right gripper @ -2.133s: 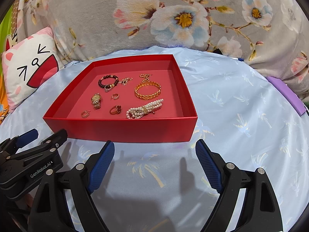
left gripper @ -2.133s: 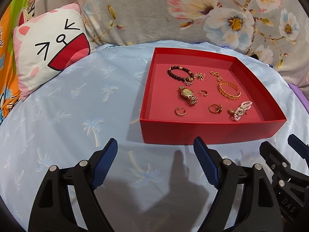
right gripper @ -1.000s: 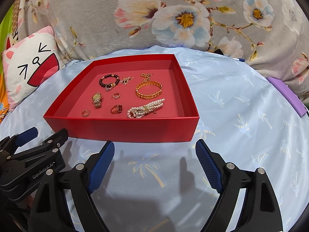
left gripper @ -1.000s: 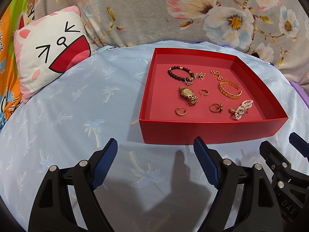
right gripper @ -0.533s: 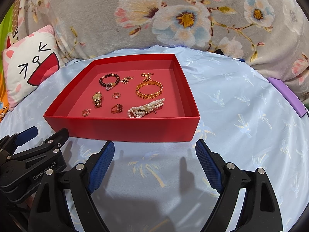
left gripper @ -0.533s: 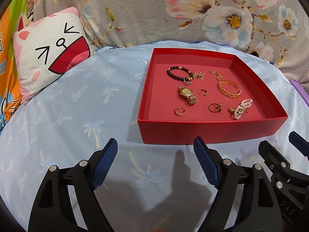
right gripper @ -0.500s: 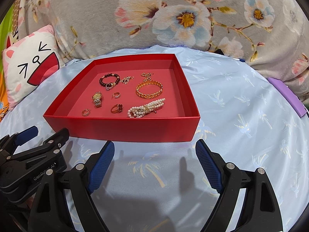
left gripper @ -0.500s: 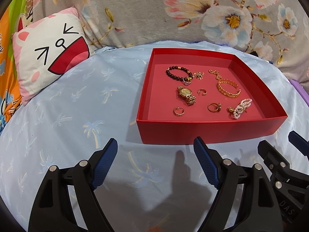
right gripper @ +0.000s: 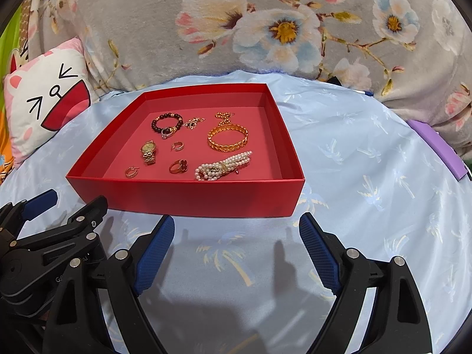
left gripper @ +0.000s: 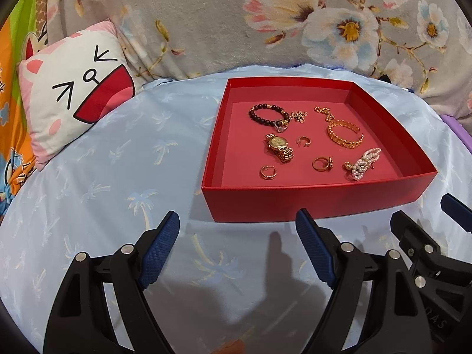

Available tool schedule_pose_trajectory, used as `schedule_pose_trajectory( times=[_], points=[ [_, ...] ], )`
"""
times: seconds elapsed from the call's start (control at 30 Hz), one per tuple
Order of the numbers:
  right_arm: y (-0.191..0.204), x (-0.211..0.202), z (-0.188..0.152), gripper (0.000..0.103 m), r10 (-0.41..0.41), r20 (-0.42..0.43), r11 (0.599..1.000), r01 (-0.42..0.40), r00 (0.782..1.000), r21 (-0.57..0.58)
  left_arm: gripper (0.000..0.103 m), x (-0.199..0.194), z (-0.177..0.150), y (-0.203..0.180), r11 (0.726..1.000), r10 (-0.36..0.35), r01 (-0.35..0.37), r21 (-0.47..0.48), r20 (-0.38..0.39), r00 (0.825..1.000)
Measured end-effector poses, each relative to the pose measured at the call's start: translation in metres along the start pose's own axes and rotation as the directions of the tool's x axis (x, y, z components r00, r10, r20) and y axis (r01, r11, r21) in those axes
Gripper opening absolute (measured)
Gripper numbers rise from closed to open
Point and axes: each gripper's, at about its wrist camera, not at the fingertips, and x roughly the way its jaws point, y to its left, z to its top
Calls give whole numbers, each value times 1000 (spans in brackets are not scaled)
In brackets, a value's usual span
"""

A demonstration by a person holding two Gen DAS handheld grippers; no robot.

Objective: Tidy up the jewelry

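Observation:
A red tray (left gripper: 321, 203) (right gripper: 188, 196) lies on the light blue cloth. In it are a dark bead bracelet (left gripper: 267, 114) (right gripper: 166, 124), a gold watch (left gripper: 279, 147) (right gripper: 148, 151), a gold bangle (left gripper: 345, 134) (right gripper: 227, 138), a pearl piece (left gripper: 363, 165) (right gripper: 223, 165), a gold chain (left gripper: 324, 109) and several gold rings (left gripper: 322, 163) (right gripper: 178, 166). My left gripper (left gripper: 237, 242) is open and empty, just short of the tray's near wall. My right gripper (right gripper: 236, 243) is open and empty beside it, also before the tray.
A cat-face pillow (left gripper: 73, 94) (right gripper: 44, 97) leans at the far left. A flowered grey blanket (right gripper: 265, 23) rises behind the tray. A purple flat thing (right gripper: 439, 147) lies at the right edge. Light blue cloth (left gripper: 118, 177) stretches left of the tray.
Both views have shifted very slightly; the tray sits a touch further left in the left wrist view. Both grippers stay open and nothing in the tray has moved.

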Motion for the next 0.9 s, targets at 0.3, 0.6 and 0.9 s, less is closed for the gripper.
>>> schedule_pose_trajectory(
  times=[0.3, 0.6, 0.9],
  points=[
    [-1, -1, 0, 85, 0, 2, 1000, 0, 1000, -6, 78, 1, 1, -1, 1000, 15, -15, 1, -7, 1000],
    [1, 0, 0, 86, -1, 2, 1000, 1, 1000, -6, 81, 2, 1, 0, 1000, 20, -20, -4, -5, 1000],
    [0, -1, -1, 86, -4, 0, 1000, 4, 1000, 0, 81, -1, 0, -2, 1000, 24, -24, 6, 1, 1000]
  ],
)
